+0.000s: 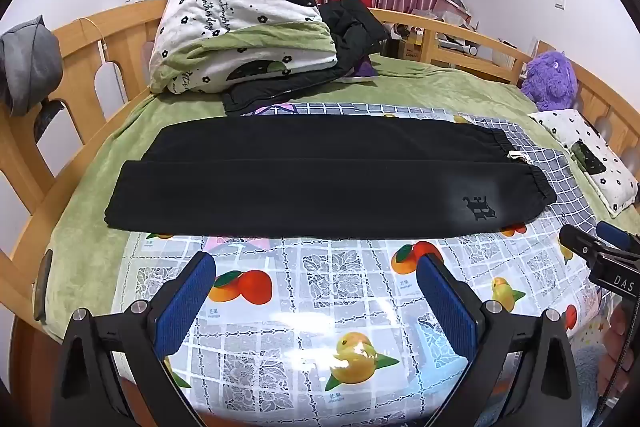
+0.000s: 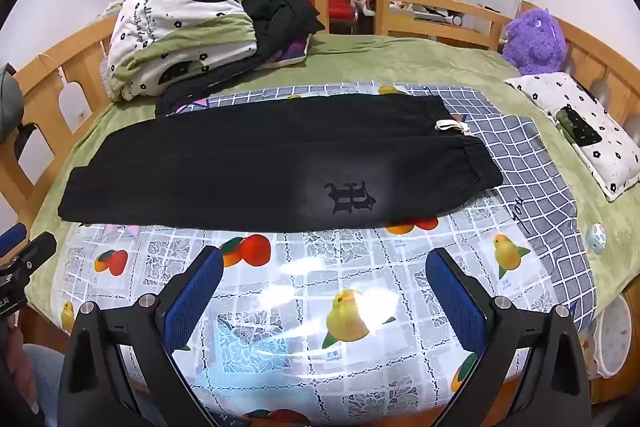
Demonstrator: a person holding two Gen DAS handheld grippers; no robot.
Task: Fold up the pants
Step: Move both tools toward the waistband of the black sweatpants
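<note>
Here the black pants (image 1: 320, 183) lie crosswise on the bed's fruit-print cloth (image 1: 280, 291), waistband rightward, just beyond both gaping, empty tongs, left tongs (image 1: 316, 291) nearer the cuffs, right tongs (image 2: 324, 287) nearer the waistband.

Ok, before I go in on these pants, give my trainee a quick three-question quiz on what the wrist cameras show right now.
1. True or false: the black pants lie with one leg over the other on the fruit-print mat.
2. Multiple choice: the elastic waistband is at the pants' A) left end, B) right end, C) hidden underneath.
3. Fill in: the left gripper and right gripper are both ____ and hold nothing.

Key: 1 true. 2 B: the waistband and its white drawstring lie toward the purple plush toy. 3 open.
</note>
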